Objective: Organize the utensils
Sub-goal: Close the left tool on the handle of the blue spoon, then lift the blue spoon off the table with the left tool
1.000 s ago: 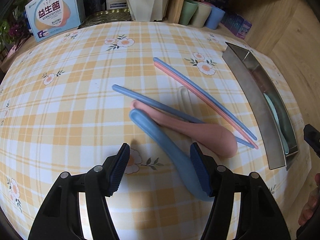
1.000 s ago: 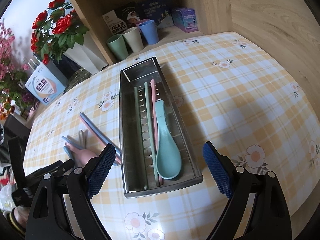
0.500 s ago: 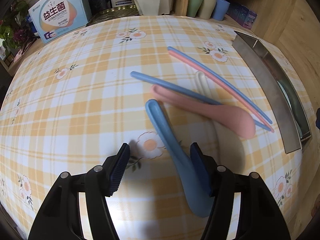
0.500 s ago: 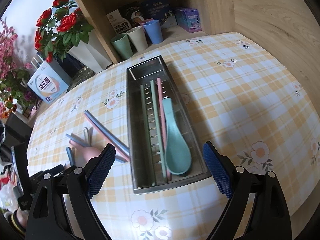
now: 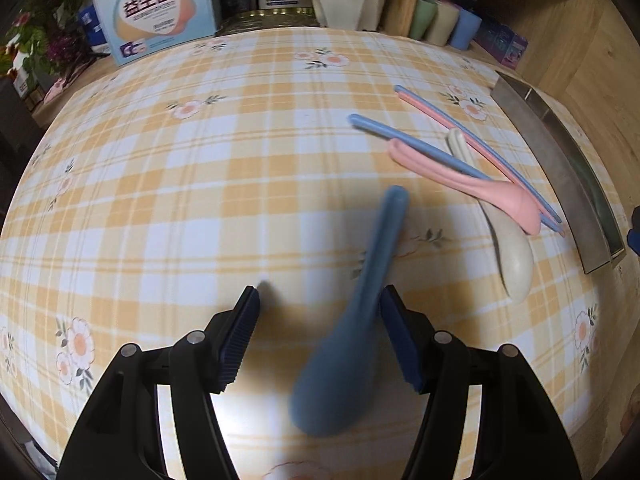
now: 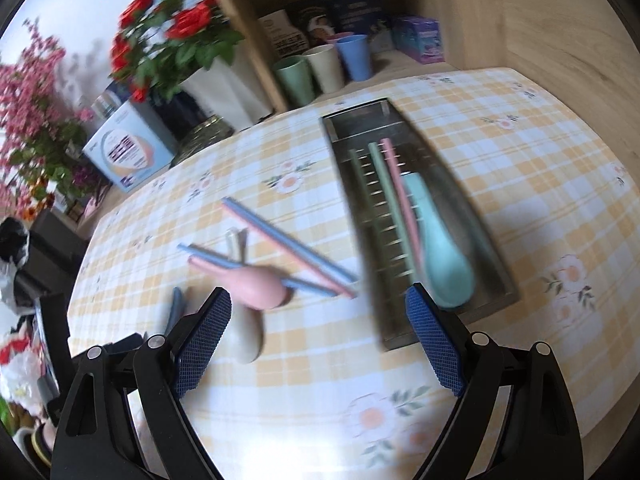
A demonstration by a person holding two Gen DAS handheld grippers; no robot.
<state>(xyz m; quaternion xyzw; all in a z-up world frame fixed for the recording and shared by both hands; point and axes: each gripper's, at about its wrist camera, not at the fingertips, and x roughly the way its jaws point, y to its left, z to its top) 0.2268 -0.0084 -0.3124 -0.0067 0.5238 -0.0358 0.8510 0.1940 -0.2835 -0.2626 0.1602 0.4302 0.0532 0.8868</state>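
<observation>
My left gripper [image 5: 320, 340] is open; a blue spoon [image 5: 360, 304] lies between its fingers against the right pad, blurred, handle pointing away. Further right lie a pink spoon [image 5: 480, 184], a cream spoon [image 5: 512, 256], and blue and pink chopsticks [image 5: 460, 120]. My right gripper [image 6: 318, 340] is open and empty above the table, in front of the pink spoon [image 6: 256, 284], cream spoon [image 6: 248, 332] and chopsticks [image 6: 288, 240]. The steel utensil tray [image 6: 492, 248] holds a teal spoon [image 6: 440, 252], green and pink chopsticks.
A boxed product [image 5: 156, 4], vases with flowers [image 6: 176, 40] and three cups [image 6: 324, 66] stand along the back. The tray's side wall [image 5: 560, 176] is at the right edge of the left wrist view. A wooden shelf wall rises behind the table.
The blue spoon has swung away from the other utensils and now points straight ahead between my left fingers. My right gripper has swung left, toward the loose utensils.
</observation>
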